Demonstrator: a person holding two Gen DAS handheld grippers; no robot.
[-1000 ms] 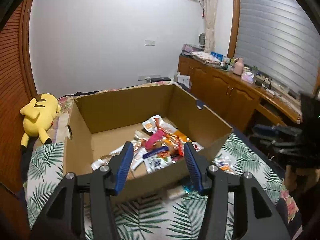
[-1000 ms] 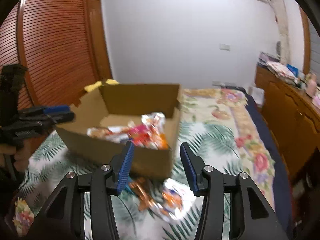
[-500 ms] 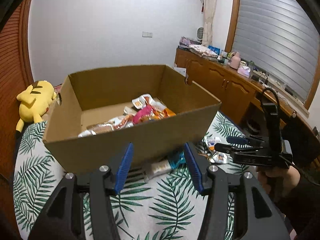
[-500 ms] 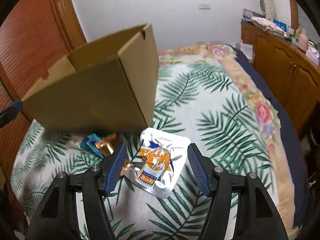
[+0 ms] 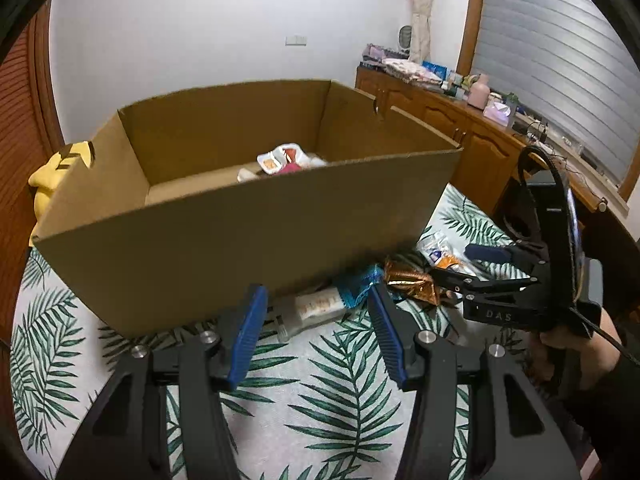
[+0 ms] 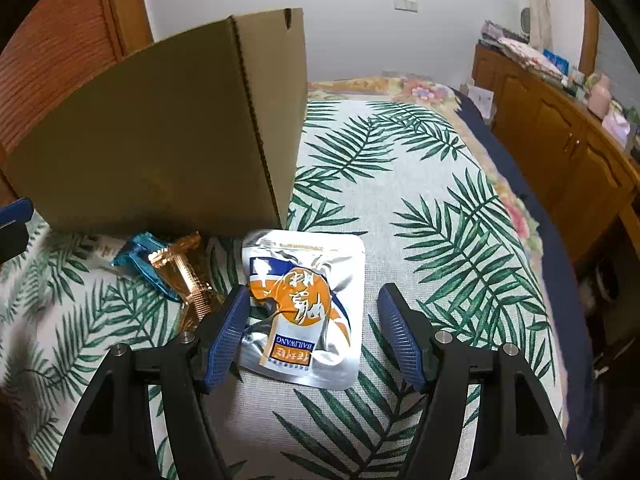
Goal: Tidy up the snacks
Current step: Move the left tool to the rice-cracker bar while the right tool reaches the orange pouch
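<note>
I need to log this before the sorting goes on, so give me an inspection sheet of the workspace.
Surface: palm-leaf bedspread.
Job's things: cardboard box holding snacks; silver-and-orange pouch, gold wrapper, blue wrapper and a pale packet lie outside by the box.
Clutter: yellow plush toy behind the box.
Grippers: left tool open, empty; right tool open, astride the pouch.
Cables: black cable at the right tool.
Surroundings: wooden cabinets, window blind.

Dim, fisheye-warped, edges slightly blurred
</note>
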